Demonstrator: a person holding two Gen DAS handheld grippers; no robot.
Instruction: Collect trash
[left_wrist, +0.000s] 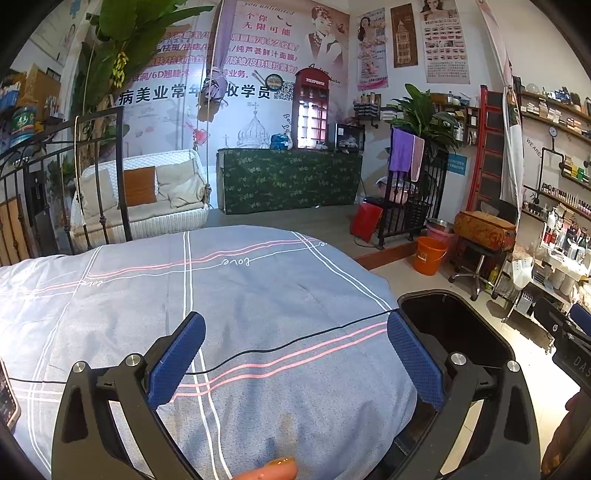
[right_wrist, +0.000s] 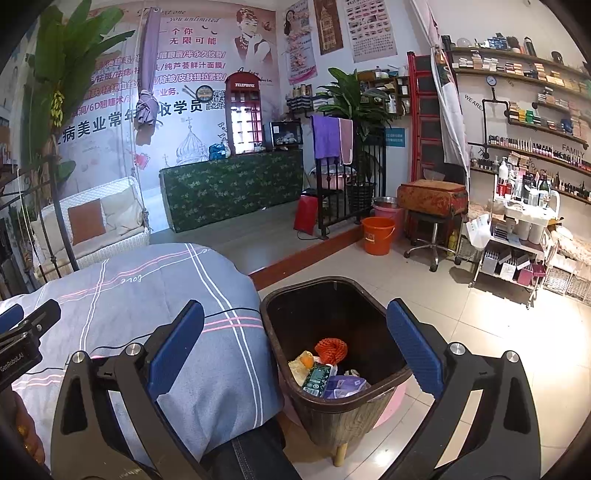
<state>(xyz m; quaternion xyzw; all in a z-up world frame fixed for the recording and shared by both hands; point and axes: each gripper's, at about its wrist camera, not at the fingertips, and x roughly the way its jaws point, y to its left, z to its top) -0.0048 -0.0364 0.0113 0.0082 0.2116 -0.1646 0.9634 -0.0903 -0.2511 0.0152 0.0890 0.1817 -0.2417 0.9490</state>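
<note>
The dark wood-grain trash bin (right_wrist: 334, 369) stands on the tiled floor just beside the grey-blue checked bedspread (right_wrist: 166, 295), holding an orange net ball (right_wrist: 331, 350) and wrappers; the right gripper (right_wrist: 295, 354) hovers above it, fingers wide apart, empty; the left gripper (left_wrist: 295, 358) hangs over the bedspread, likewise spread, empty.

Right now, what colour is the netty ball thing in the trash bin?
Orange mesh ball, seen best in the right wrist view, inside the dark bin.

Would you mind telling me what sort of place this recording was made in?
Probably a small beauty salon: a wall banner advertising beauty services, shelves of cosmetics, and a treatment bed beside a trash bin.
</note>
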